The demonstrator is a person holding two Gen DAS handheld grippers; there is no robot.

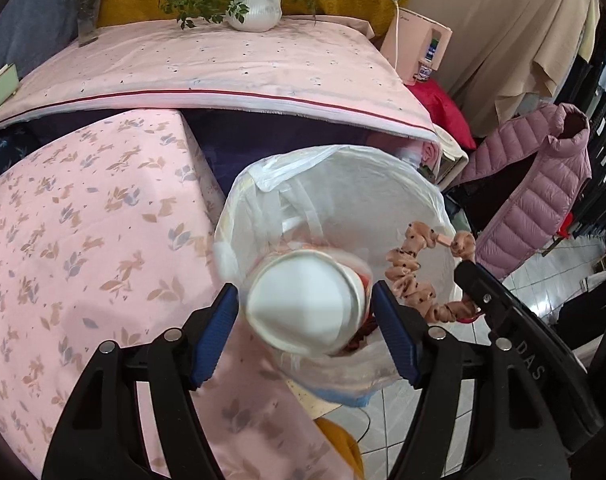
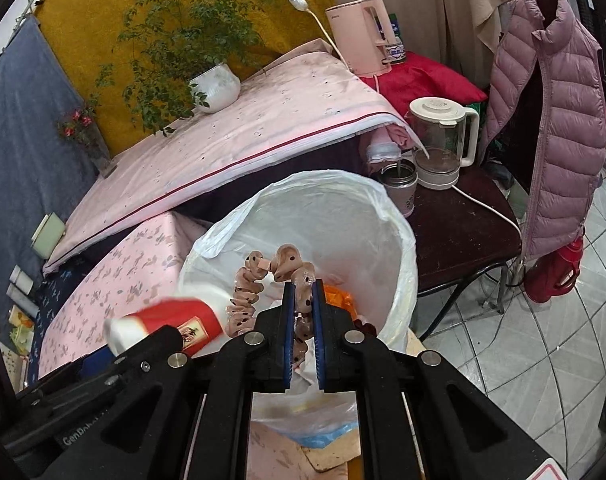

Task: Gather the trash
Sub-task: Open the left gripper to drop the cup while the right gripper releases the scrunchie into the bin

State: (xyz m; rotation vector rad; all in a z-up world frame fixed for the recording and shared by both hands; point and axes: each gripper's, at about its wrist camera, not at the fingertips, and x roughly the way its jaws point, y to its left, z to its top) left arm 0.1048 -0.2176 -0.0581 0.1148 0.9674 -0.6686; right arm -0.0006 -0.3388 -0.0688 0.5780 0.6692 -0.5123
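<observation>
A paper cup (image 1: 307, 300), white inside and red outside (image 2: 171, 320), lies tilted and blurred between the blue pads of my left gripper (image 1: 303, 292). A thin gap shows on each side of it, so the pads are open around it. It hangs over the rim of a bin lined with a white plastic bag (image 1: 343, 184). My right gripper (image 2: 303, 308) is shut on a beige dotted fabric scrunchie (image 2: 291, 260), held above the bin's mouth (image 2: 343, 208). The scrunchie (image 1: 415, 280) also shows in the left wrist view. Something orange (image 2: 339, 296) lies in the bin.
A low surface with pink floral cloth (image 1: 83, 220) adjoins the bin's left. Behind is a higher pink-covered table (image 1: 223, 64) with a potted plant (image 1: 255, 8). On the right are a dark side table (image 2: 463, 220) with a blender jug (image 2: 443, 140), a pink puffer jacket (image 2: 555, 120), a red flask (image 2: 555, 272) and tiled floor.
</observation>
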